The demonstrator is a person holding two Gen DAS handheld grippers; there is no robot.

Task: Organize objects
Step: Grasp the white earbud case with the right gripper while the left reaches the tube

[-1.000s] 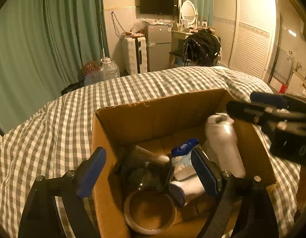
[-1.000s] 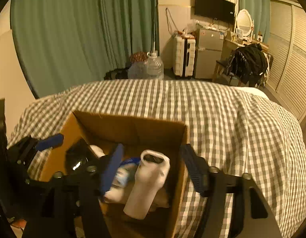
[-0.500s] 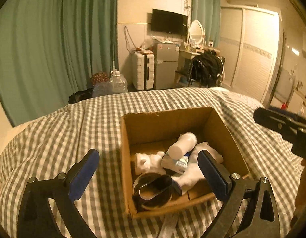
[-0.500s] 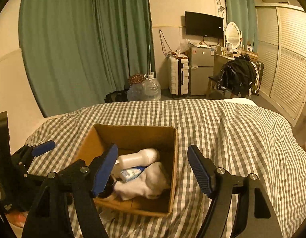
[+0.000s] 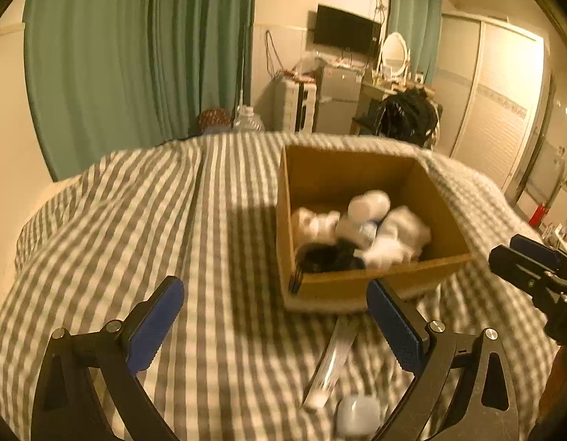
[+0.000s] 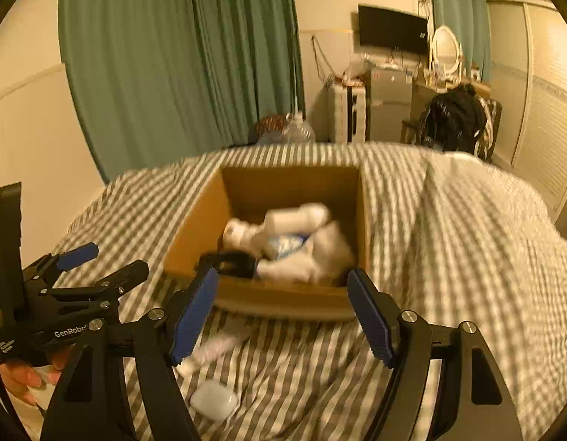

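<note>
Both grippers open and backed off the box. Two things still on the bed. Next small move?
Probably lower the open left hand-held gripper toward the clear tube lying on the checked blanket just in front of the cardboard box. It and the small white case are still outside the box, and the tube lies nearer the gap between the left fingers.
</note>
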